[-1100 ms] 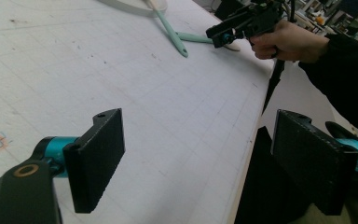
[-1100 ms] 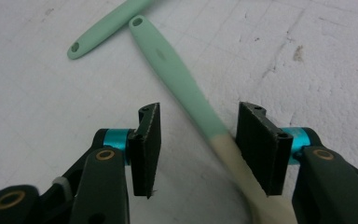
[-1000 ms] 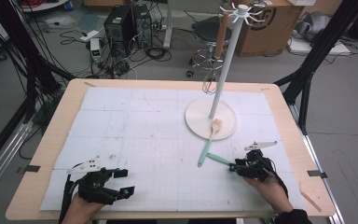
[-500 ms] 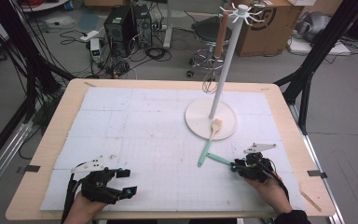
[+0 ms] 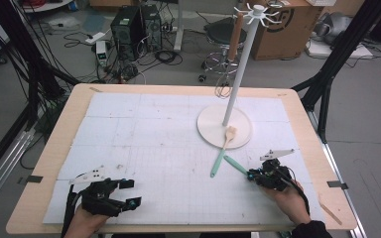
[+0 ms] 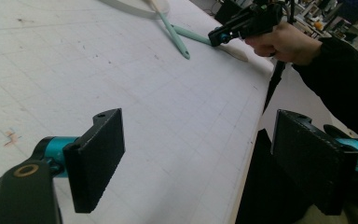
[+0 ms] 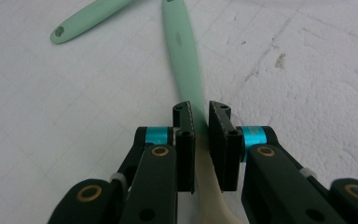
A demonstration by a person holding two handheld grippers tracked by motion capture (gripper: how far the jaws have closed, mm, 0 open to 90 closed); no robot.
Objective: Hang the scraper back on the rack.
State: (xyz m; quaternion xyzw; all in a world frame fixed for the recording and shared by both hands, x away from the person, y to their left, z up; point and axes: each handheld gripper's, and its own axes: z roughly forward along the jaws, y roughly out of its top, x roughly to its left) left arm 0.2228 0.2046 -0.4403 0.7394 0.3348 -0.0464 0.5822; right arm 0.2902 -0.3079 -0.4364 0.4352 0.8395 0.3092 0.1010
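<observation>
Closing on: the nearer spatula (image 7: 186, 70), mint handle and pale wooden blade, lying flat on the white mat (image 5: 144, 148) just short of the stand's round base (image 5: 206, 130).
Right gripper (image 7: 200, 116): its jaws have just been closing; I'm seeing the handle running between the pads where mint meets wood, a sliver of gap still showing on either side, so I'm not calling it clamped yet.
Second spatula (image 5: 223, 148): lying with its blade up on the base, its handle end just beside the first one's handle.
Left gripper (image 6: 196, 149): hanging with jaws spread wide over the near edge of the mat, gripping nothing, well apart from the action.
Step in hand: I'm judging this as the pinch before a lift, likely headed for a hook on the tall stand (image 5: 239, 74).
Next move: I'm wanting the pads fully seated on the handle first, then a straight, level lift so the neighbour isn't dragged along.
</observation>
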